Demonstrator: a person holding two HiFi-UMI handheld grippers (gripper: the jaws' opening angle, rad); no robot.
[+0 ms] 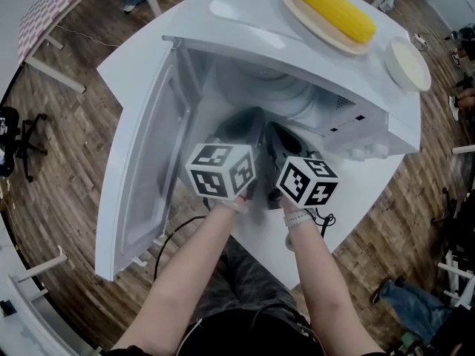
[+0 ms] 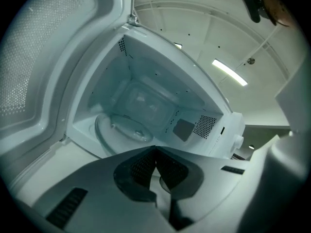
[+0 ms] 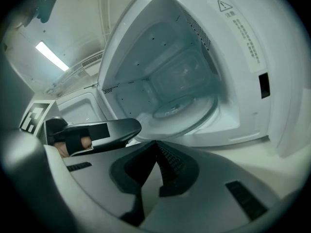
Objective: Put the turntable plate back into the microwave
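The white microwave [image 1: 371, 128] stands with its door [image 1: 145, 184] swung wide open to the left. The clear glass turntable plate [image 2: 124, 128] lies flat on the cavity floor, and its disc [image 3: 182, 111] also shows in the right gripper view. My left gripper [image 2: 156, 148] and right gripper [image 3: 156, 143] sit side by side at the cavity mouth, both pointing in. Each has its jaws shut, tips meeting, with nothing seen between them. The plate's near rim lies just past the tips. In the head view the left gripper [image 1: 249, 119] and right gripper [image 1: 280, 130] hide the plate.
On top of the microwave sits a plate with a corn cob [image 1: 332, 7], and a white bowl [image 1: 407, 63] stands at the right. The open door walls off the left side. The left gripper's jaw [image 3: 92, 132] crosses the right gripper view. Wooden floor lies around the white table.
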